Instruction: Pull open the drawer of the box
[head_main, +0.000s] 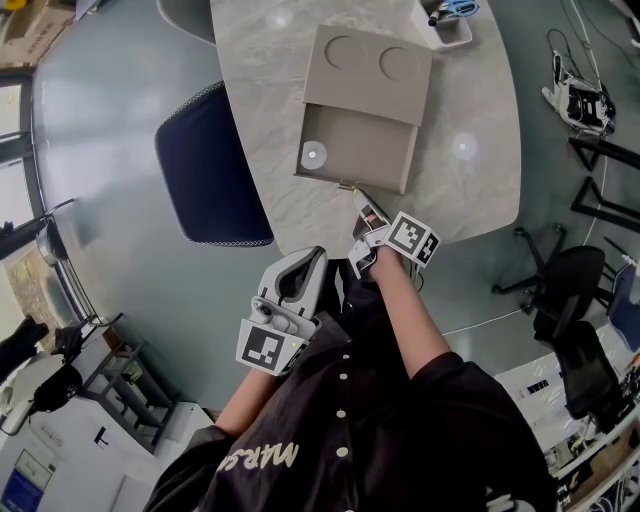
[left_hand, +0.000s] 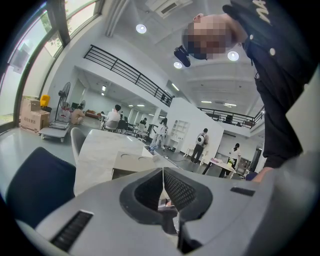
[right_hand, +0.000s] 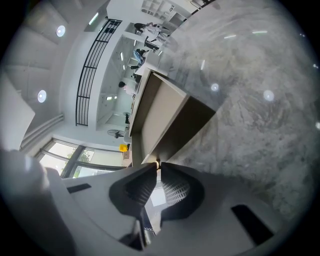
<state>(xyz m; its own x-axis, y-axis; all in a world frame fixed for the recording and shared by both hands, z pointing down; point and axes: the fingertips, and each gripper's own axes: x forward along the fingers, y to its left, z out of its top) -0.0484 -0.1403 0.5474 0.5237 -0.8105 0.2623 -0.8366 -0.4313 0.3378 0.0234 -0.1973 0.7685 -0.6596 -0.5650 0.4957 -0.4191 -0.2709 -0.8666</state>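
Taupe and matte, the box sits on the pale marble table in the head view. Its drawer is already drawn well out toward the person, with a small white disc lying in one corner. The right gripper reaches to the small brass knob on the drawer front, while the left gripper hangs back near the person's body, well apart from the box. The left gripper view shows its jaws pressed together on nothing, looking across the table at the box beyond, with a dark blue chair at the left. The right gripper view shows its jaws clenched tip to tip right at the drawer's front edge, a brass glint caught between them — they appear to be gripping the knob. The drawer looks light and stiff, probably board or thin wood, so it should slide easily. The box itself may creep along the smooth stone if tugged hard. The knob is the only place to hold it — tiny and likely slippery, so a straight, level pull suits best.
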